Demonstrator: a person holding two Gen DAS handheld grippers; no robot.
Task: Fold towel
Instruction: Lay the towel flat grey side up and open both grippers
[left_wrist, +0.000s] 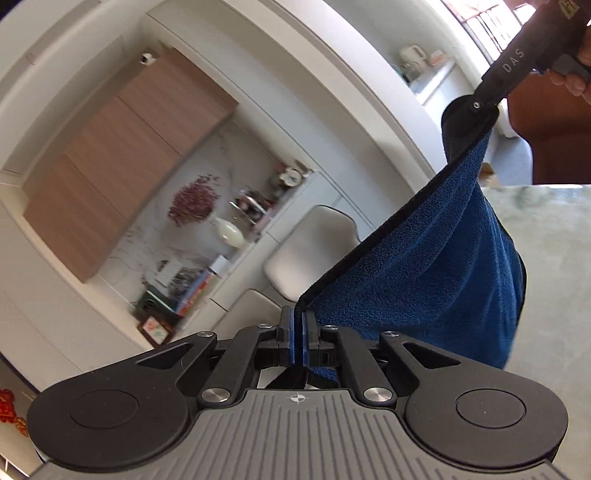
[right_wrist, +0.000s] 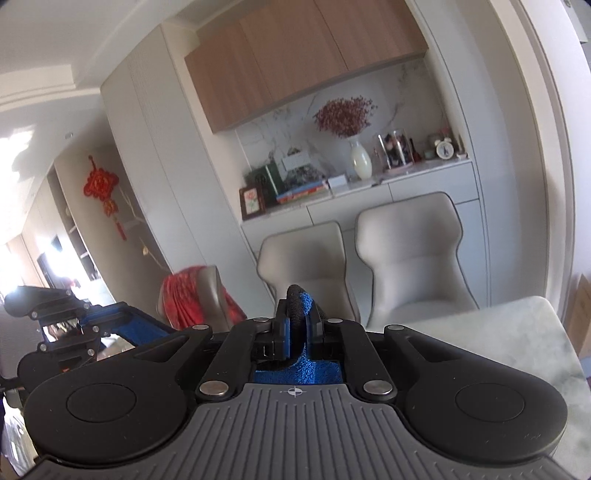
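Note:
A blue towel (left_wrist: 424, 266) with a dark hem hangs in the air, stretched between both grippers above the pale marble table (left_wrist: 554, 258). My left gripper (left_wrist: 298, 328) is shut on one corner of it. My right gripper (right_wrist: 298, 317) is shut on another corner, and a fold of blue towel (right_wrist: 301, 369) bulges between and below its fingers. In the left wrist view the right gripper (left_wrist: 476, 110) pinches the towel at the upper right. In the right wrist view the left gripper (right_wrist: 85, 325) shows at the far left with blue cloth.
Two light padded chairs (right_wrist: 406, 258) stand behind the table (right_wrist: 498, 350). A third chair with a red cloth (right_wrist: 192, 299) over it is to the left. A sideboard (right_wrist: 369, 188) with a vase, books and clock lines the back wall.

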